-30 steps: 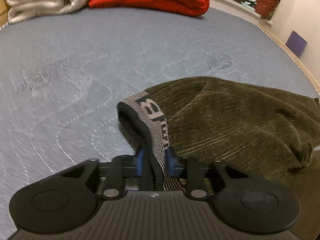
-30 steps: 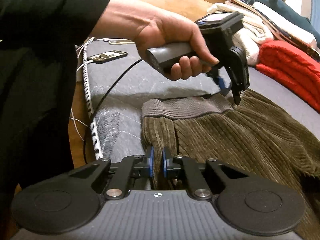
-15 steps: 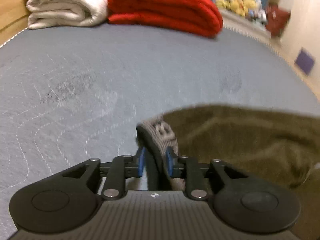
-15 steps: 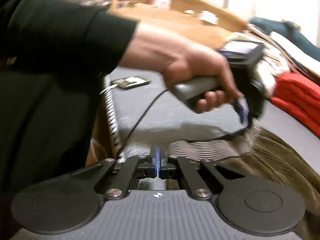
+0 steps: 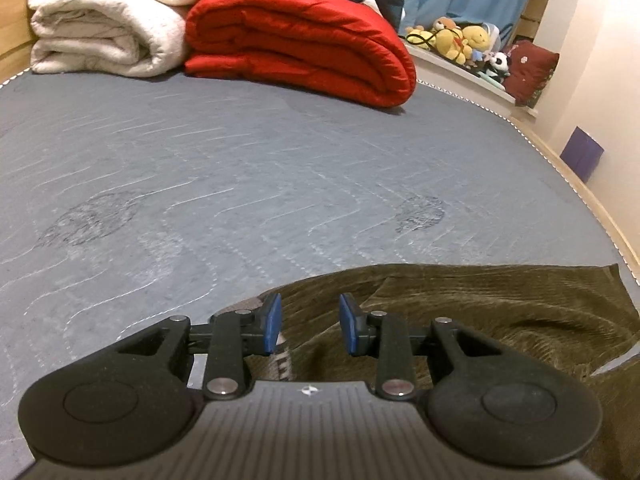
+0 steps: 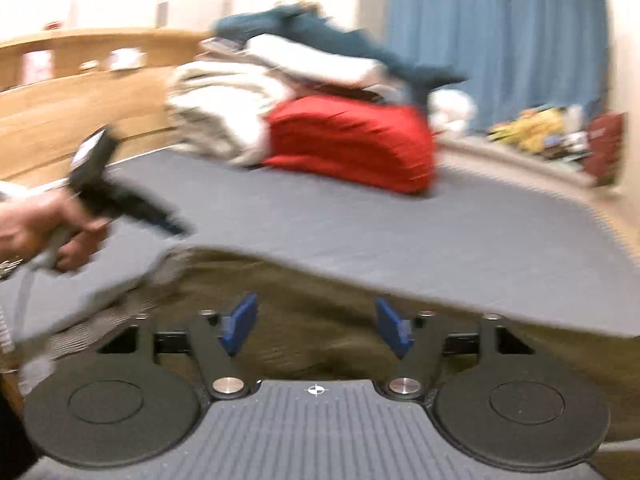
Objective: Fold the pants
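Olive corduroy pants (image 5: pixel 460 312), grey ribbed waistband (image 5: pixel 280 356) at one end: lying flat along the near edge of the grey quilted mattress (image 5: pixel 280 168). Left gripper (image 5: pixel 309 328) and right gripper (image 6: pixel 316 326): both released, blue pads spread apart over the cloth, grasping nothing. Folded red blanket (image 5: pixel 304 48) and white blanket (image 5: pixel 104 28): side by side at the mattress's far edge.

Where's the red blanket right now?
The folded red blanket sits at the far end of the gray mattress, centre top in the left wrist view, right beside the rolled white blanket, well beyond the olive pants.
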Motion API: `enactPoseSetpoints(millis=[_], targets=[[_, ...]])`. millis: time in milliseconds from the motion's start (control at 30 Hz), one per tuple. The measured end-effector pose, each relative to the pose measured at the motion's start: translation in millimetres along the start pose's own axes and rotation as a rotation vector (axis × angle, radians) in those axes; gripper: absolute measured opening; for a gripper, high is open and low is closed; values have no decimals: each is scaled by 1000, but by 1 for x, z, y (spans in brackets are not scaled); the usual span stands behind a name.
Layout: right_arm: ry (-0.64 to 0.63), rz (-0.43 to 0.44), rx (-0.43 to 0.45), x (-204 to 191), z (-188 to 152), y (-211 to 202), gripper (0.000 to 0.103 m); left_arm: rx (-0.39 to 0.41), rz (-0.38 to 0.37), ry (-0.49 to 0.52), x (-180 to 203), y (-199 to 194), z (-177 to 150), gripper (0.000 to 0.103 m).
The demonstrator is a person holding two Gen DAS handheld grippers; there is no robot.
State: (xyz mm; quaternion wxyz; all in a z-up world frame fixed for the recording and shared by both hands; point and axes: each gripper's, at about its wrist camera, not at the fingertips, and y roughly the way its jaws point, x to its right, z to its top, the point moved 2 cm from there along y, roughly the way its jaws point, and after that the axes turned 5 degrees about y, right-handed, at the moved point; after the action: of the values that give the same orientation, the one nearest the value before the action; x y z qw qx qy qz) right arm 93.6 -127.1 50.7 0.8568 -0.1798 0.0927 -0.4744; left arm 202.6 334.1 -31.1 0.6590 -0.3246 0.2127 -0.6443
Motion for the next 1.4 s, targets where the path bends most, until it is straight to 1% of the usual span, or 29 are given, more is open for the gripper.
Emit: enactPoseSetpoints(millis=[67, 100, 167, 200, 233, 267, 300, 367, 467, 567, 633, 700, 767, 833, 867, 900, 933, 1000, 1033, 1100, 1133, 1167, 1200, 1300, 1400], targets=[[-3, -74, 51, 30, 7, -8, 86, -9, -1, 9, 5, 9, 2, 35], [-4, -109, 80, 44, 6, -9, 86, -14, 1, 14, 8, 14, 3, 35], [30, -196, 108, 72, -10, -5, 86, -22, 11, 30, 15, 25, 4, 35], [73, -250, 93, 86, -20, 2, 86, -24, 16, 41, 18, 31, 5, 37], [116, -297, 43, 97, -27, 9, 84, -22, 22, 52, 20, 36, 6, 39], [174, -331, 6, 109, -33, 15, 83, -15, 31, 69, 21, 41, 6, 45], [238, -325, 2, 119, -38, 18, 83, -7, 40, 89, 22, 44, 7, 50], [331, -287, -33, 135, -41, 25, 83, 9, 67, 129, 24, 54, 9, 57], [400, -243, -68, 147, -47, 37, 83, 15, 108, 143, 20, 70, 11, 72], [422, -232, -105, 151, -53, 46, 83, -9, 94, 138, 16, 87, 7, 72], [442, -218, -122, 151, -54, 51, 83, -18, 83, 158, 18, 95, 5, 72], [464, -215, -133, 156, -54, 47, 83, -28, 58, 178, 21, 103, 4, 73], [491, -215, -141, 162, -50, 46, 83, -30, 54, 196, 25, 107, 3, 73], [522, -214, -150, 167, -50, 46, 83, -29, 54, 204, 28, 108, 3, 69], [535, -216, -152, 171, -49, 45, 83, -25, 48, 208, 30, 108, 3, 56], [550, -221, -153, 174, -50, 43, 83, -24, 37, 213, 32, 108, 4, 41], [563, -227, -151, 178, -50, 41, 83, -23, 31, 221, 36, 107, 4, 36], [587, -243, -147, 184, -50, 36, 83, -13, 46, 271, 46, 103, 3, 21], [602, -253, -145, 188, -50, 33, 83, -8, 59, 308, 52, 99, 2, 19], [623, -276, -143, 195, -52, 27, 83, 8, 77, 346, 59, 91, 1, 13], [627, -290, -140, 197, -52, 24, 83, 18, 81, 353, 61, 86, 1, 11], [631, -305, -138, 200, -54, 21, 83, 31, 81, 353, 62, 79, 1, 5], [637, -318, -135, 202, -55, 18, 83, 43, 81, 350, 64, 71, 1, 4], [661, -352, -126, 209, -60, 9, 83, 90, 59, 354, 70, 36, 4, 3], [711, -382, -114, 218, -66, 0, 83, 147, 0, 369, 82, -15, 4, 2]])
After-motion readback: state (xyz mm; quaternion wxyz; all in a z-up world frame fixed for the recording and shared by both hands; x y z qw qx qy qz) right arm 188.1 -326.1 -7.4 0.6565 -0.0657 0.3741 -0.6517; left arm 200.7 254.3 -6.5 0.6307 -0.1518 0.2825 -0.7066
